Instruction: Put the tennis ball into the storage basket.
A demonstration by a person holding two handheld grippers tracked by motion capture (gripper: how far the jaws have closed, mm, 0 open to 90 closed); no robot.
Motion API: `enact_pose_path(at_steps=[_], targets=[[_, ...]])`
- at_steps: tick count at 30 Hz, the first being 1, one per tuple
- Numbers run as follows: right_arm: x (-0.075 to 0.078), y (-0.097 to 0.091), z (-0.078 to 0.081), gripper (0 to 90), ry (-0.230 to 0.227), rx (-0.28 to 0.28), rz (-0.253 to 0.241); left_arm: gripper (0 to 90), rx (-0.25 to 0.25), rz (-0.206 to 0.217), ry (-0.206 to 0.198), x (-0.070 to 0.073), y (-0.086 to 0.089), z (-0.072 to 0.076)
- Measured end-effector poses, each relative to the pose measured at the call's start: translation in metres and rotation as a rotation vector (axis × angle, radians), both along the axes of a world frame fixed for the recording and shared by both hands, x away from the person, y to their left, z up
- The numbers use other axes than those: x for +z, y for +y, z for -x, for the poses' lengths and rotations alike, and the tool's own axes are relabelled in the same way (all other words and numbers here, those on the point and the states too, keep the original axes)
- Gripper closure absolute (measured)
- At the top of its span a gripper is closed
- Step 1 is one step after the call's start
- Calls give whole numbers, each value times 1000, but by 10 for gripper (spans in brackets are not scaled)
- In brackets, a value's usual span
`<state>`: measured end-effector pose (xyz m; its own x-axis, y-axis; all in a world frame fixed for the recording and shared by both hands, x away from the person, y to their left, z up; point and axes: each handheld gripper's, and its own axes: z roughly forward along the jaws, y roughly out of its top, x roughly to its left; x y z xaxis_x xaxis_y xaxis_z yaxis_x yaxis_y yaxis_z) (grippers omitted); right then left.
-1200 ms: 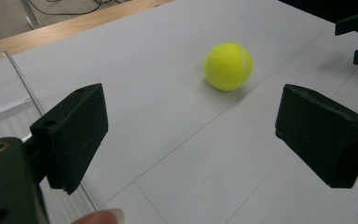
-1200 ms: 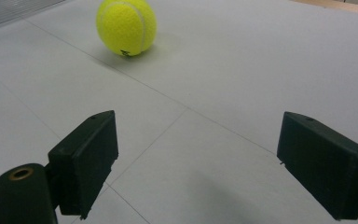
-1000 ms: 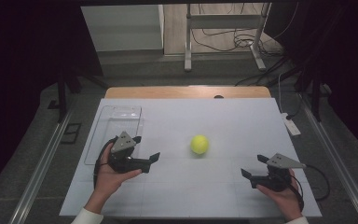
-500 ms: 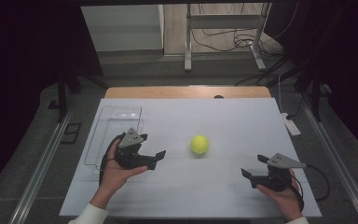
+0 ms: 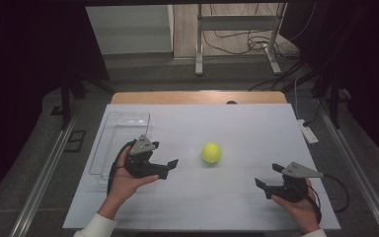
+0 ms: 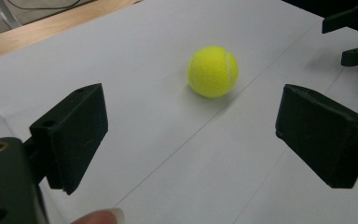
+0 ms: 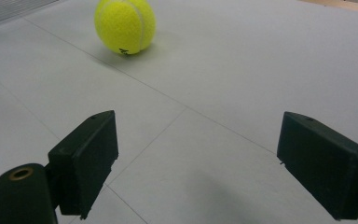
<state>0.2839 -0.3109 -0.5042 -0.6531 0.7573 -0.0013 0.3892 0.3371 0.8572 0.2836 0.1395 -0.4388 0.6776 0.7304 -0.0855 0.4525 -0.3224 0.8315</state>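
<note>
ball (image 5: pixel 211 152): on the bench (image 5: pixel 237 123), near its middle
tray (image 5: pixel 121 140): on the bench's left side, well left of the ball
left gripper (image 5: pixel 170 168): between tray and ball, jaws toward the ball
right gripper (image 5: pixel 266 175): right of the ball, nearer the front edge, well apart
</note>
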Motion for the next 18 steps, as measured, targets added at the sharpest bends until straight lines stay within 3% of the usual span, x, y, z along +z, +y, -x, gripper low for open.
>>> enact_pose_path(at_steps=[18], targets=[[0,1,1,131,2,7,1,103,-27,-13,14,-2,-11,-8]])
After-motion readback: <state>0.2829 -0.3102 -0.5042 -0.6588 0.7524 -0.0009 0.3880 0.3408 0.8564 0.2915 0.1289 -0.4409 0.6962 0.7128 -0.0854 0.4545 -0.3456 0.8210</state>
